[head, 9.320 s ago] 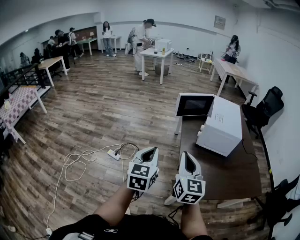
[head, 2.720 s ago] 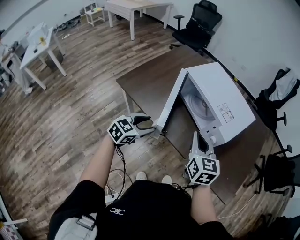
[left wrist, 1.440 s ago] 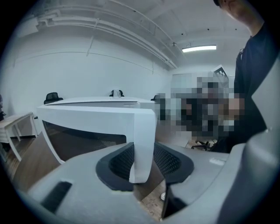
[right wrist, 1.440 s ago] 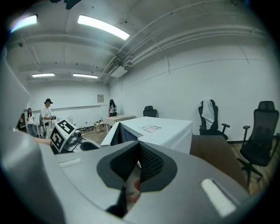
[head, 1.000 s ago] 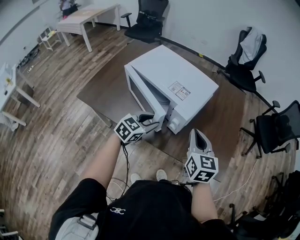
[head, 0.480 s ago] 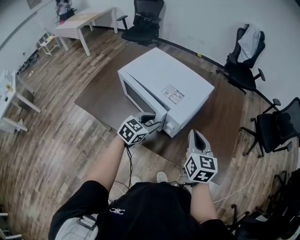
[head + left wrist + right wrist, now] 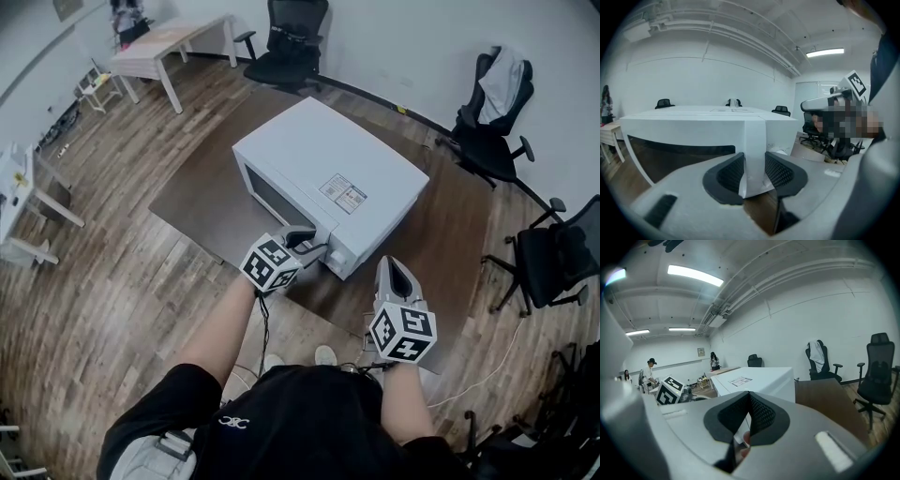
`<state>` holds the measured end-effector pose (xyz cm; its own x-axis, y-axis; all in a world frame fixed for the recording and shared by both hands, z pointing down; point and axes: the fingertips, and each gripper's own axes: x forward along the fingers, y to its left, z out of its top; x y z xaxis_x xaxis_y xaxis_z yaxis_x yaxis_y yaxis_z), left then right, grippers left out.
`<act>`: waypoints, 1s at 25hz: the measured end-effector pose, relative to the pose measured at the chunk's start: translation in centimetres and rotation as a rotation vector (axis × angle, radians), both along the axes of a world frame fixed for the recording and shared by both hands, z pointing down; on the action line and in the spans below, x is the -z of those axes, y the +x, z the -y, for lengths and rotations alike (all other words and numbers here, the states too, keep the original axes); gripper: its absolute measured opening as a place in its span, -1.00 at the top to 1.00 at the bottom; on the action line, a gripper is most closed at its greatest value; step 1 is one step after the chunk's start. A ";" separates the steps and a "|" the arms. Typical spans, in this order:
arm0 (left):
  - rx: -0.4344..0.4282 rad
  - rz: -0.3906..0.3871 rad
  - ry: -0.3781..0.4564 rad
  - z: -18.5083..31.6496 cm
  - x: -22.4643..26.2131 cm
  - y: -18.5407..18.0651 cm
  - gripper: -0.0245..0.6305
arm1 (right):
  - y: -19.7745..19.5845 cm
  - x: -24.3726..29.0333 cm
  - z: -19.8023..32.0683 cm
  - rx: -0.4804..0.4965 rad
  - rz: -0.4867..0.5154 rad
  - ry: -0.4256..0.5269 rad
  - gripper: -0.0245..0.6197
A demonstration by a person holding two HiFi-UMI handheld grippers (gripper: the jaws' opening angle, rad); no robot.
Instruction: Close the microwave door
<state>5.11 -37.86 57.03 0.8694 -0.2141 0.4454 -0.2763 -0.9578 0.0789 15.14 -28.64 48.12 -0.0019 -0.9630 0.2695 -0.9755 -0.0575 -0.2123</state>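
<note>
A white microwave [image 7: 328, 159] stands on a dark brown table [image 7: 450, 234]. Its door [image 7: 277, 197], with a dark window, lies nearly flush against the front. My left gripper [image 7: 314, 246] is at the door's free edge, beside the control panel. In the left gripper view the door's white edge [image 7: 755, 140] fills the gap between the pads of the left gripper [image 7: 754, 171], which is shut on it. My right gripper [image 7: 394, 267] hovers over the table's near edge, to the right of the microwave, touching nothing. The right gripper [image 7: 749, 401] is shut and empty, and the microwave [image 7: 759, 380] shows beyond it.
Black office chairs stand behind the table [image 7: 295, 37], at the far right corner [image 7: 487, 122] and at the right [image 7: 553, 262]. A pale desk [image 7: 164, 42] is at the back left. A white cable [image 7: 487, 361] lies on the wooden floor. People stand far off [image 7: 651, 369].
The door has swung from ajar to nearly flush with the microwave's front, my left gripper moving in with its edge. The right gripper has only drifted slightly.
</note>
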 end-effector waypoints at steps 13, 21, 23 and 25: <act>0.048 -0.057 -0.033 -0.4 1.0 -0.2 0.41 | -0.1 0.1 1.0 0.038 -0.002 0.005 0.90; 0.179 -0.189 -0.043 -0.8 4.4 -2.2 0.90 | -1.9 0.7 1.7 0.093 0.009 0.037 0.90; 0.215 -0.219 -0.035 -1.1 5.6 -2.8 0.90 | -2.7 1.0 2.1 0.112 0.012 0.045 0.90; 0.257 -0.243 -0.019 -1.2 6.7 -3.6 0.90 | -3.6 1.2 2.4 0.133 0.013 0.054 0.90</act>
<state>1.55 -36.66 50.31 0.8693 -0.4333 0.2376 -0.4790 -0.8572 0.1891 11.58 -31.08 46.93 -0.1339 -0.9672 0.2159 -0.9708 0.0842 -0.2247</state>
